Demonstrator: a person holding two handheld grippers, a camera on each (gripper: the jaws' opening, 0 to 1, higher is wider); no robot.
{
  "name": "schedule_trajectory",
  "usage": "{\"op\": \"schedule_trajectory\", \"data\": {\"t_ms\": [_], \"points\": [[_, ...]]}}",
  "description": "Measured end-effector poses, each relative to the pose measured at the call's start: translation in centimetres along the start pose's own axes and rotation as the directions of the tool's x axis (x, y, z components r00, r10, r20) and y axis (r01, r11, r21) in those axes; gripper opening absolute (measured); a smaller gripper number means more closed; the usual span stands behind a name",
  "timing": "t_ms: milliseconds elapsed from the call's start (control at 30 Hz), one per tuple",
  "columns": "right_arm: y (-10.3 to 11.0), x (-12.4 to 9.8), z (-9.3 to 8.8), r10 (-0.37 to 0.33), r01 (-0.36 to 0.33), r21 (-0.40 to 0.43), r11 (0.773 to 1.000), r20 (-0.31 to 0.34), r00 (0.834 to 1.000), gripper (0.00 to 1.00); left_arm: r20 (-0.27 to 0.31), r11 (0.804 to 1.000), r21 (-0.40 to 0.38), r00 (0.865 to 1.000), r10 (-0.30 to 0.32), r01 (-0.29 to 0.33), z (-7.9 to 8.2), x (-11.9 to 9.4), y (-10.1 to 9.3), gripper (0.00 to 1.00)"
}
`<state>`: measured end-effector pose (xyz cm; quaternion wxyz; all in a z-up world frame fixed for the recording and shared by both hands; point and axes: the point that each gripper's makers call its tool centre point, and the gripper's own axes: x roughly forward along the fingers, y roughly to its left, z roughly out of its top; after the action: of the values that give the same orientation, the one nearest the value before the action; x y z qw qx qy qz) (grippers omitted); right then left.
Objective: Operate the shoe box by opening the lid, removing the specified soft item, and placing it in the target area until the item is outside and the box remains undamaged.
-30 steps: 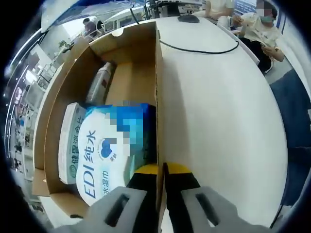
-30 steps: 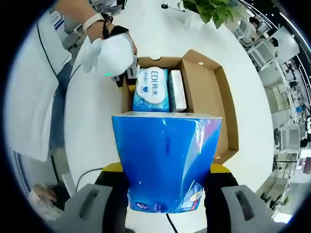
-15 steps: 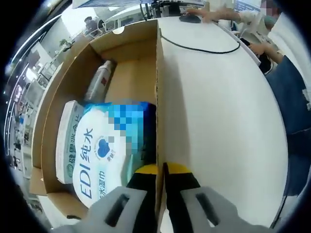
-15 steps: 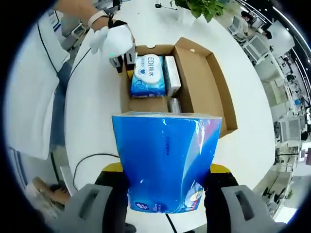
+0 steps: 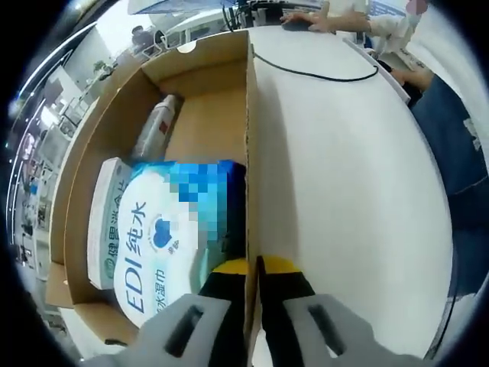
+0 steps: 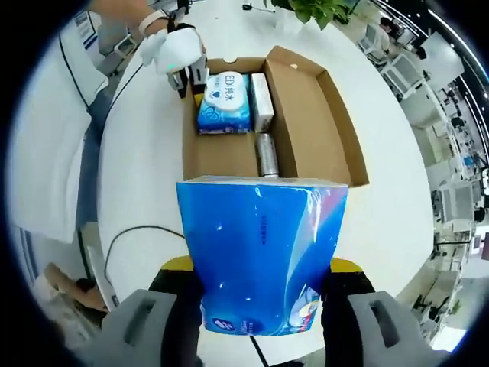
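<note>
The right gripper is clamped on a blue tissue pack, whose plastic-wrapped sides are squeezed between the two jaws. The pack is held up in the air above the white table, outside the shoe box and nearer the camera than the box. In the right gripper view the box is seen lying open on the table with its lid folded out to one side. Inside it a blue and white wet wipes pack is laid at the far end, a narrow white box is set just beside it, and a silver can is laid on its side nearer the middle.

The left gripper is pinched on the side wall of the box, one yellow-tipped jaw inside and one outside, with the cardboard edge running up between them. In the right gripper view this gripper is seen at the far corner of the box, held by a gloved hand. In the left gripper view the wet wipes pack is seen touching the inner face of that wall, the white box beyond it, and the can further along the floor of the box. A black cable is draped across the table on the outer side of the wall. People are seated at the far edge of the table.
</note>
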<state>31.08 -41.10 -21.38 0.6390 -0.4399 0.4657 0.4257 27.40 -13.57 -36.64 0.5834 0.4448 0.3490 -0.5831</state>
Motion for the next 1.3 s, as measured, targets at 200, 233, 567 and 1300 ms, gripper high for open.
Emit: {"op": "schedule_trajectory", "data": {"t_ms": [200, 233, 567, 1300], "points": [[0.0, 1.6, -1.6, 0.017, -0.017, -0.019, 1.000, -0.021, 1.000, 0.62, 0.000, 1.000, -0.001, 1.000, -0.002, 0.002, 0.0, 0.0, 0.0, 0.01], [0.0, 2.0, -1.9, 0.021, -0.021, -0.020, 1.000, -0.024, 0.999, 0.62, -0.001, 1.000, -0.002, 1.000, -0.003, 0.003, 0.0, 0.1, 0.0, 0.01], [-0.6, 5.2, -3.1, 0.048, -0.048, -0.023, 0.999, -0.025, 0.999, 0.62, -0.005, 1.000, -0.005, 1.000, -0.009, 0.009, 0.1, 0.2, 0.0, 0.01], [-2.0, 8.8, -4.9, 0.048, -0.049, 0.099, 0.994, 0.013, 0.999, 0.62, -0.016, 1.000, -0.011, 1.000, -0.014, 0.014, 0.1, 0.1, 0.0, 0.01]]}}
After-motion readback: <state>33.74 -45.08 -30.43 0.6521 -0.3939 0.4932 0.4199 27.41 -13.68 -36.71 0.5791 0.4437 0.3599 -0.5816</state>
